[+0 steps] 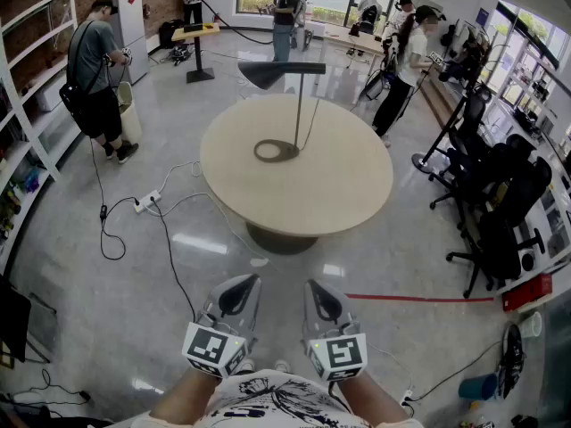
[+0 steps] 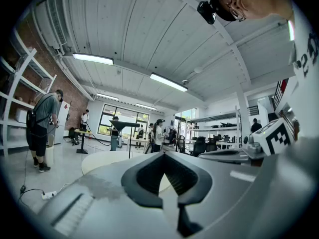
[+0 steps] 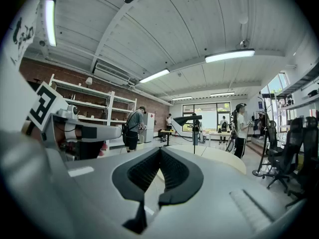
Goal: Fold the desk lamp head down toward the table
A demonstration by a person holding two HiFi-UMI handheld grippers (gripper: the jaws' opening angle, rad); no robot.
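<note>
The desk lamp stands on the far half of a round beige table [image 1: 339,194]. Its black head [image 1: 281,72] is raised level atop a thin upright pole [image 1: 298,110], which rises from a ring-shaped base [image 1: 277,151]. My left gripper [image 1: 252,280] and right gripper [image 1: 310,284] are held side by side low in the head view, well short of the table. Both are shut with nothing between the jaws. The left gripper view has the left gripper [image 2: 162,153] below the distant lamp [image 2: 124,125]. In the right gripper view the lamp [image 3: 188,118] is far beyond the right gripper [image 3: 160,149].
A power strip [image 1: 145,202] and cables lie on the floor to the left. Black office chairs [image 1: 500,194] crowd the right side, near a red floor line [image 1: 419,298]. One person [image 1: 98,78] stands by shelving at left; several others stand beyond the table.
</note>
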